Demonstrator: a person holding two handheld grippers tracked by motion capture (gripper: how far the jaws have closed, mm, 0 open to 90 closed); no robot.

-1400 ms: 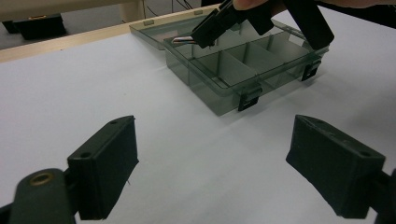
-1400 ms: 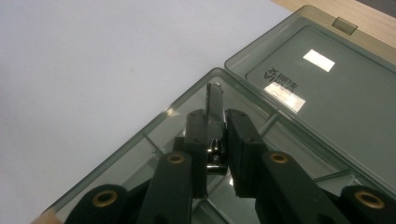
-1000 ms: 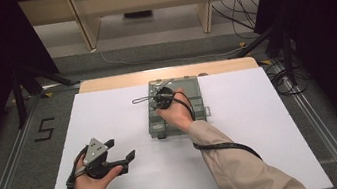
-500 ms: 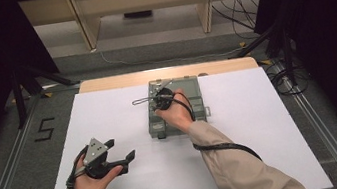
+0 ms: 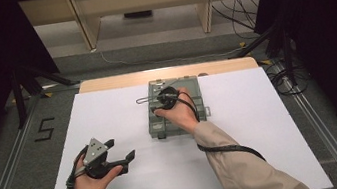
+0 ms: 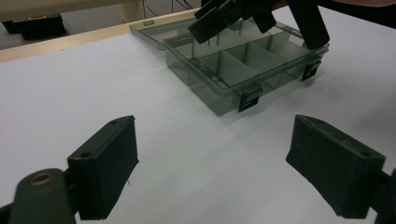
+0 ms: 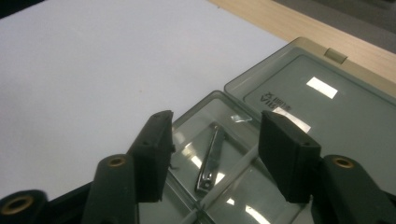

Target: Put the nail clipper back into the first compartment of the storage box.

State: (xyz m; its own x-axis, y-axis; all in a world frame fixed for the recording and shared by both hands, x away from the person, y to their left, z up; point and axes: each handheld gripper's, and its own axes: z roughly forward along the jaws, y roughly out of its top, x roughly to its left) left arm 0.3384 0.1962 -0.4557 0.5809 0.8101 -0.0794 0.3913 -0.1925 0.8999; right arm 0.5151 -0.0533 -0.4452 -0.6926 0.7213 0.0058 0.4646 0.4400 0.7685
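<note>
A translucent grey compartment box (image 5: 199, 101) lies open on the white table, its lid (image 5: 174, 81) folded back toward the far edge. My right gripper (image 5: 161, 97) hovers open over the box's far-left compartment. In the right gripper view a metal nail clipper (image 7: 211, 158) lies in that compartment, below and between the spread jaws of the right gripper (image 7: 218, 123), untouched. My left gripper (image 5: 121, 149) is held open near the front left of the table, well apart from the box. In the left gripper view the left gripper (image 6: 212, 140) faces the box (image 6: 219, 100), with the right gripper (image 6: 261, 23) above it.
White sheet (image 5: 272, 124) covers the table; a wooden strip (image 5: 114, 82) runs along its far edge. Two latches (image 6: 250, 95) hang on the box's front wall. The right gripper's cable (image 5: 225, 147) trails across the table beside the sleeve. Metal rails (image 5: 311, 113) flank the table.
</note>
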